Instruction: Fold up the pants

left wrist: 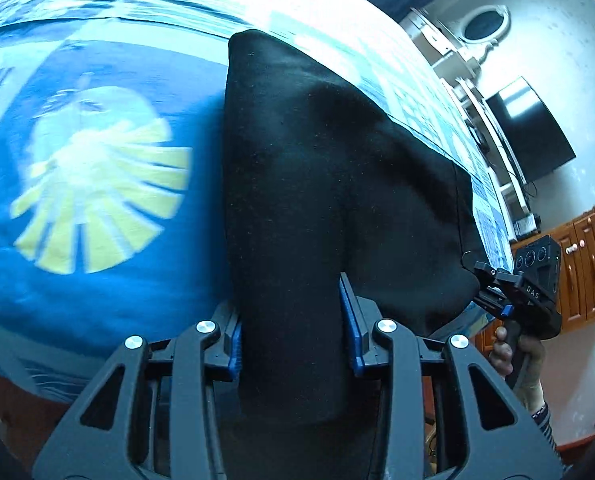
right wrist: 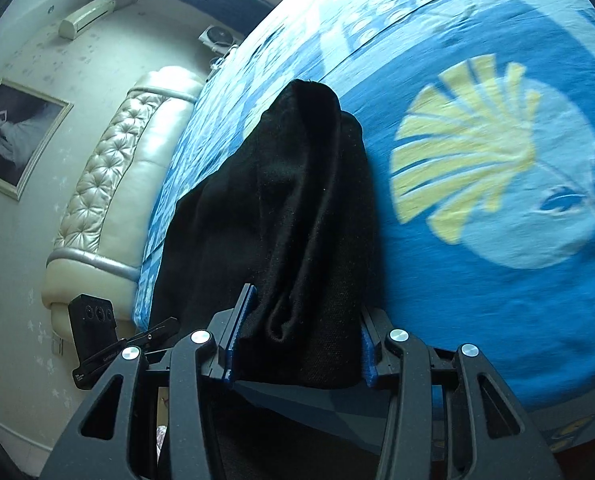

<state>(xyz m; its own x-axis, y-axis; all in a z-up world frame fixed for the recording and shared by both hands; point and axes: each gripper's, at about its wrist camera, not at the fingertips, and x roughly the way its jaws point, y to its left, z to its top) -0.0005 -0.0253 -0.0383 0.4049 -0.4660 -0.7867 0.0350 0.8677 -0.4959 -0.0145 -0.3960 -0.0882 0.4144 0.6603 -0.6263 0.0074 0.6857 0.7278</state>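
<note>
The black pants (left wrist: 317,184) hang stretched between both grippers above a blue bed cover (left wrist: 97,280). My left gripper (left wrist: 291,320) is shut on one end of the pants, cloth bunched between its blue pads. My right gripper (right wrist: 301,340) is shut on the other end of the pants (right wrist: 297,208). The right gripper also shows in the left wrist view (left wrist: 525,288), held by a hand at the pants' right edge. The left gripper shows in the right wrist view (right wrist: 97,332) at the lower left.
The bed cover (right wrist: 497,280) has a yellow and pale fan pattern (right wrist: 465,148). A padded cream headboard (right wrist: 109,184) and framed picture (right wrist: 17,136) are on the left. A dark TV (left wrist: 533,132) and wooden cabinet (left wrist: 581,264) stand beyond the bed.
</note>
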